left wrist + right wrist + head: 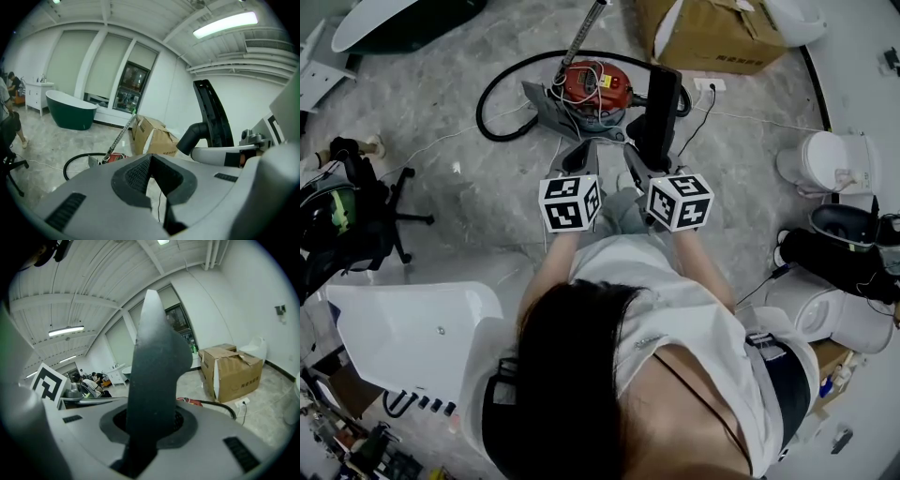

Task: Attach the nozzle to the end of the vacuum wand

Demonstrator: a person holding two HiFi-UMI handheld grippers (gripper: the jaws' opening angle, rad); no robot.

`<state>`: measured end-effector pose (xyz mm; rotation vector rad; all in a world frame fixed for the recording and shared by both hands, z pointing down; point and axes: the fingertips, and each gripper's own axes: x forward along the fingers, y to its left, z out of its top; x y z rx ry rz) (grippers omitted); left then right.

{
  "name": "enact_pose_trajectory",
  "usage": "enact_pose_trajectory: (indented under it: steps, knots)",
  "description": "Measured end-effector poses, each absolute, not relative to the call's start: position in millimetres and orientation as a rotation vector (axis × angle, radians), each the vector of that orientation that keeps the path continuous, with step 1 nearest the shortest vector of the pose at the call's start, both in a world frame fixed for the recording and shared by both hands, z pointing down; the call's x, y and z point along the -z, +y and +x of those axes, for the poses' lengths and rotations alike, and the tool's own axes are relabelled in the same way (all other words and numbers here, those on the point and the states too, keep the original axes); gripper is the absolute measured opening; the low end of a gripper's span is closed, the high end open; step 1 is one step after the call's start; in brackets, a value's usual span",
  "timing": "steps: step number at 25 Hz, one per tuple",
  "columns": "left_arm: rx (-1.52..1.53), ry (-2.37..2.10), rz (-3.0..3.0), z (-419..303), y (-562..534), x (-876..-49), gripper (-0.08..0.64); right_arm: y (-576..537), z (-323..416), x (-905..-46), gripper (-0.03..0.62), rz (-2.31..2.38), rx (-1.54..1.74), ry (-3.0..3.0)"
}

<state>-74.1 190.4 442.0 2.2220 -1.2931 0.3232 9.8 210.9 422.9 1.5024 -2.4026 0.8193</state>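
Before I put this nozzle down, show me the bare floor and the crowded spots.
Bare floor lies between the hose loop and the office chair, and, nearly bare, between the vacuum and the white toilet. Crowded: around the vacuum, and the right edge past the toilet.

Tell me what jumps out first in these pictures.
The tall black nozzle clamped upright in the right gripper, centre frame. Just beyond it on the floor sits the red vacuum with its looping black hose. The left gripper alongside is shut and empty.
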Motion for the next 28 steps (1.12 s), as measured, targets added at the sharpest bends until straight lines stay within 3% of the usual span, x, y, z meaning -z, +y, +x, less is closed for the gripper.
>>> enact_pose_trajectory:
  steps: [28]
  knots:
    - [-0.358,-1.442,2.098,-15,45,-455,0.002,58,59,-447,0.098,1.238,-0.872,-2.466]
